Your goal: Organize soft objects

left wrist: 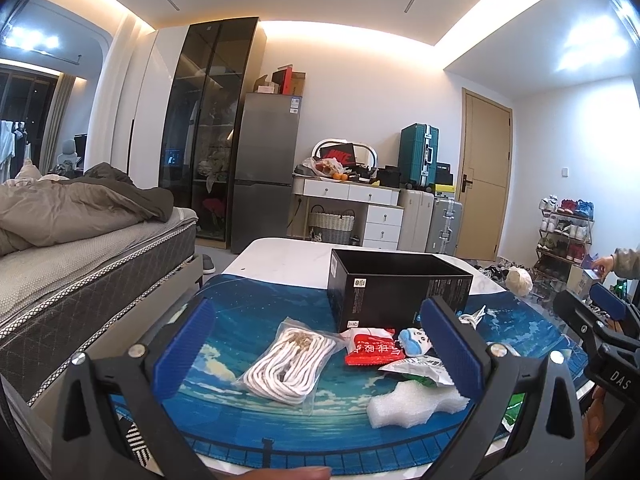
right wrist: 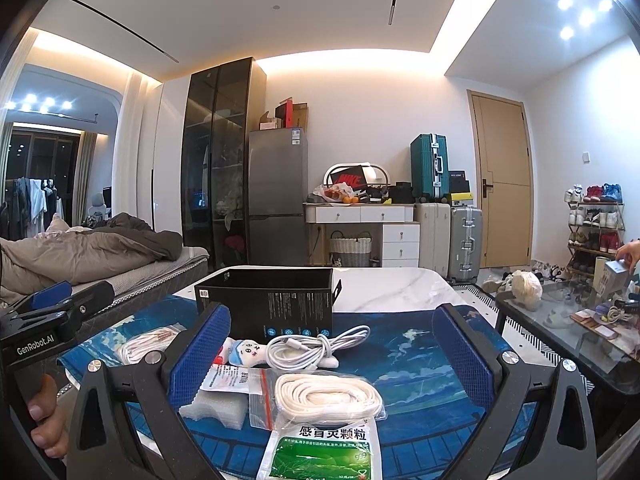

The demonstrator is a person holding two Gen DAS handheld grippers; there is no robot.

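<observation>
My left gripper (left wrist: 320, 354) jaws wide, empty, my right gripper (right wrist: 336, 354) likewise, bagged cords (left wrist: 286, 362), foam (left wrist: 412, 402), black box (left wrist: 394, 288) on blue mat (left wrist: 256, 300).

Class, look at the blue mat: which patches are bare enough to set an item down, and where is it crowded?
Bare: the mat right of the white cable, and the marble tabletop beyond the black box. Crowded: the middle, around the foam piece, plush toy and bagged cords.
</observation>
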